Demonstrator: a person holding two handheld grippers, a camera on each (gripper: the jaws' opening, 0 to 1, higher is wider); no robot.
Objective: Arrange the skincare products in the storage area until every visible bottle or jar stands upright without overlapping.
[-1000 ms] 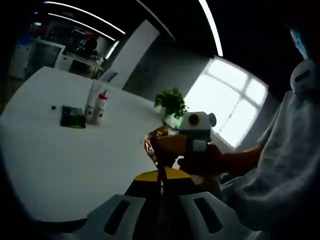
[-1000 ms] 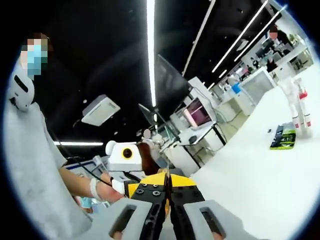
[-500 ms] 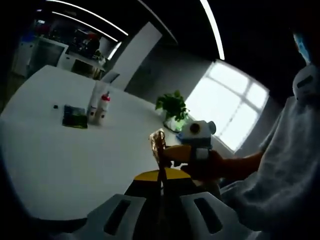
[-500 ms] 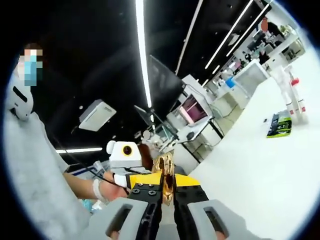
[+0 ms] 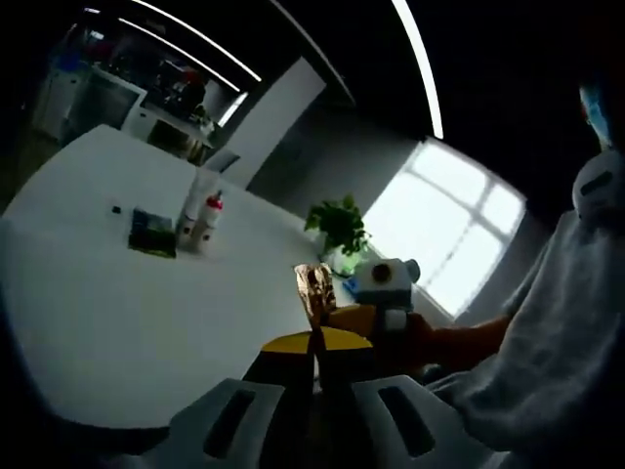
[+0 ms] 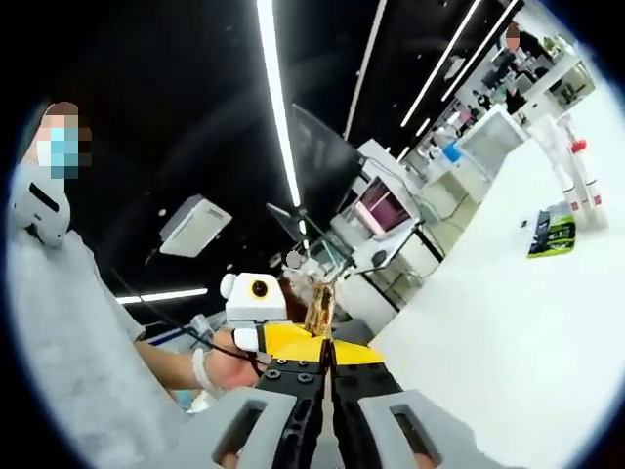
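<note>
A thin gold foil packet [image 5: 314,291] is held up over the near side of the white table [image 5: 117,313]. My left gripper [image 5: 314,344] is shut, and the packet rises from its yellow tips. My right gripper [image 5: 342,315] comes in from the right and meets the same packet. In the right gripper view the packet [image 6: 318,307] stands above my shut right gripper [image 6: 327,352], with the left gripper [image 6: 293,338] touching it from the left. Far across the table two white bottles [image 5: 192,208] [image 5: 208,217] stand upright beside a flat green-and-black box [image 5: 153,233].
A potted plant [image 5: 337,225] sits at the table's far edge near a bright window [image 5: 459,225]. The person's sleeve and orange-gloved hand [image 5: 459,337] fill the right side. The bottles [image 6: 576,171] and box [image 6: 552,234] lie far right; desks and monitors stand beyond.
Both views have tilted a little. The gold packet has turned from broad-side to nearly edge-on and stays between the two gripper tips. Bottles and box have not moved.
</note>
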